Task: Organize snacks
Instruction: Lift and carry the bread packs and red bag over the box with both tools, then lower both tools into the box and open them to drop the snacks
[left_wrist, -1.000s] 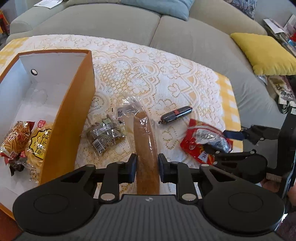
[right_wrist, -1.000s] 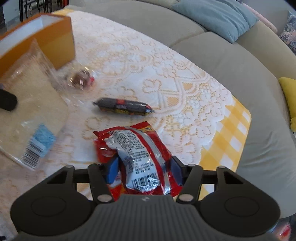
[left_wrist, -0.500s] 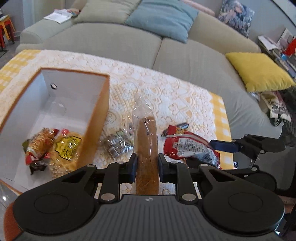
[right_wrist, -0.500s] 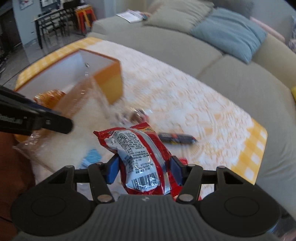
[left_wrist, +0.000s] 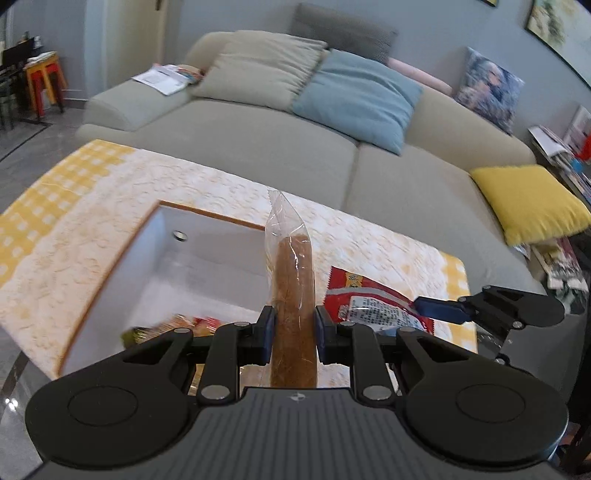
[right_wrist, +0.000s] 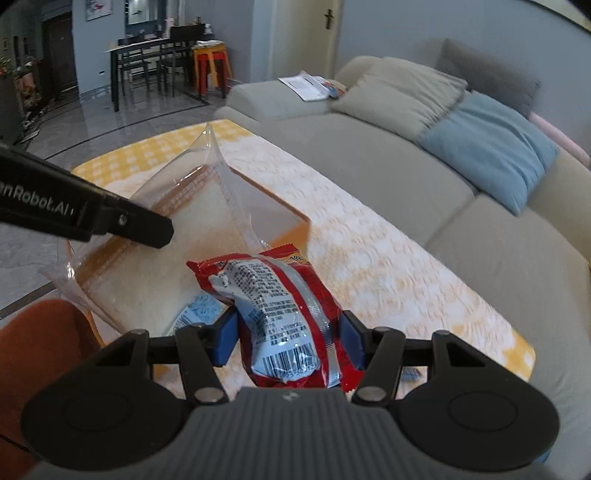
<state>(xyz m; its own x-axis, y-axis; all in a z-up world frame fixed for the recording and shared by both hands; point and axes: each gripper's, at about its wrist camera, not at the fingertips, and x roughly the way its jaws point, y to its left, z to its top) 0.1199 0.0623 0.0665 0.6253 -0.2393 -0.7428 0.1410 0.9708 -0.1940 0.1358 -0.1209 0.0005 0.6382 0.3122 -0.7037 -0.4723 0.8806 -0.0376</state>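
- orange box (left_wrist: 110, 275) sits open-topped on the lace tablecloth (left_wrist: 369, 236), below and ahead-left of both our grippers; a few snacks (left_wrist: 177, 325) already lie in its near end
- bread bag (left_wrist: 293, 295) is clamped in our left gripper (left_wrist: 291, 332), long axis running straight out from the fingers, far end over the box's right wall
- red snack pack (right_wrist: 280, 314) is pinched across its width in our right gripper (right_wrist: 284, 339), long axis also pointing away, just right of the bread
- we judge left is nearer the box opening, so bread drops first; right needs a shift leftward over the wall
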